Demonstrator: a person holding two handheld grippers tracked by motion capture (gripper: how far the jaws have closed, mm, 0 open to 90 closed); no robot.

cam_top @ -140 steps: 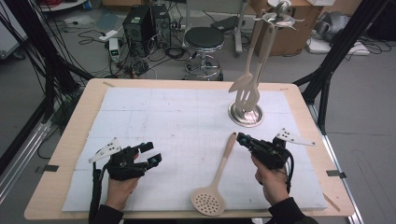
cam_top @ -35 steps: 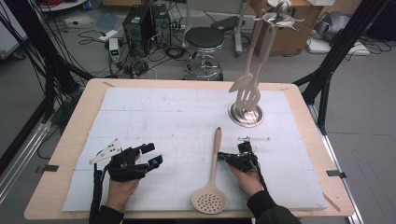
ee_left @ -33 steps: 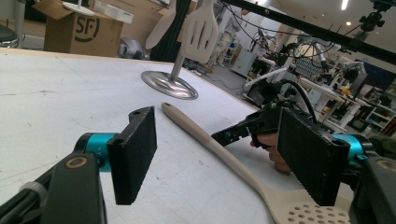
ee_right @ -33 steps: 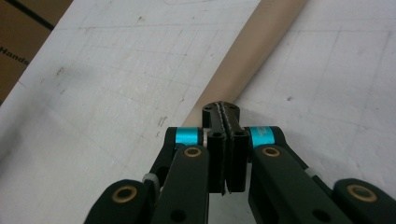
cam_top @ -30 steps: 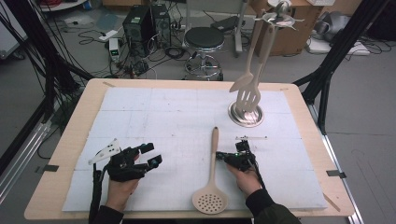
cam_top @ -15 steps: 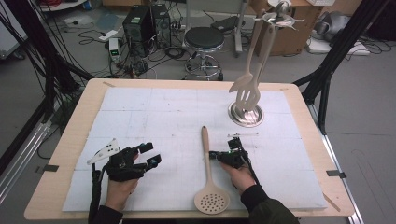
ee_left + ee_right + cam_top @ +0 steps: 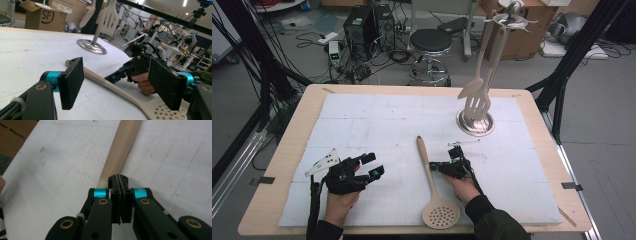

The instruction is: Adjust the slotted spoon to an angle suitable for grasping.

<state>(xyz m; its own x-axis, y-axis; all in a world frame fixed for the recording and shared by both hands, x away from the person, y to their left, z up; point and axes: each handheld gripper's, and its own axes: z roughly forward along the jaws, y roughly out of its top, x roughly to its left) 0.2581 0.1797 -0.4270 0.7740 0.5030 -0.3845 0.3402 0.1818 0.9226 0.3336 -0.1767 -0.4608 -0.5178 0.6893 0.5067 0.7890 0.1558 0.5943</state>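
Note:
A beige skimmer spoon [image 7: 427,163] lies on the white mat [image 7: 362,120], its perforated head [image 7: 440,216] near the front edge and its handle pointing away. My right gripper [image 7: 433,166] is shut with nothing between its jaws; its closed tips [image 7: 119,178] rest against the right side of the handle [image 7: 123,147]. My left gripper [image 7: 373,165] rests at the front left, open and empty, well clear of the spoon. In the left gripper view its wide-set jaws [image 7: 117,85] frame the spoon handle [image 7: 100,80] and the right gripper [image 7: 113,78] beyond.
A metal stand with a round base [image 7: 474,122] rises at the back right of the mat, with a slotted spatula [image 7: 478,100] and another utensil hanging from its top. A stool [image 7: 431,42], cables and boxes sit on the floor beyond the table.
My right gripper has slid left across the mat, shut, and the spoon's handle has swung left with it. The left gripper has stayed put and open.

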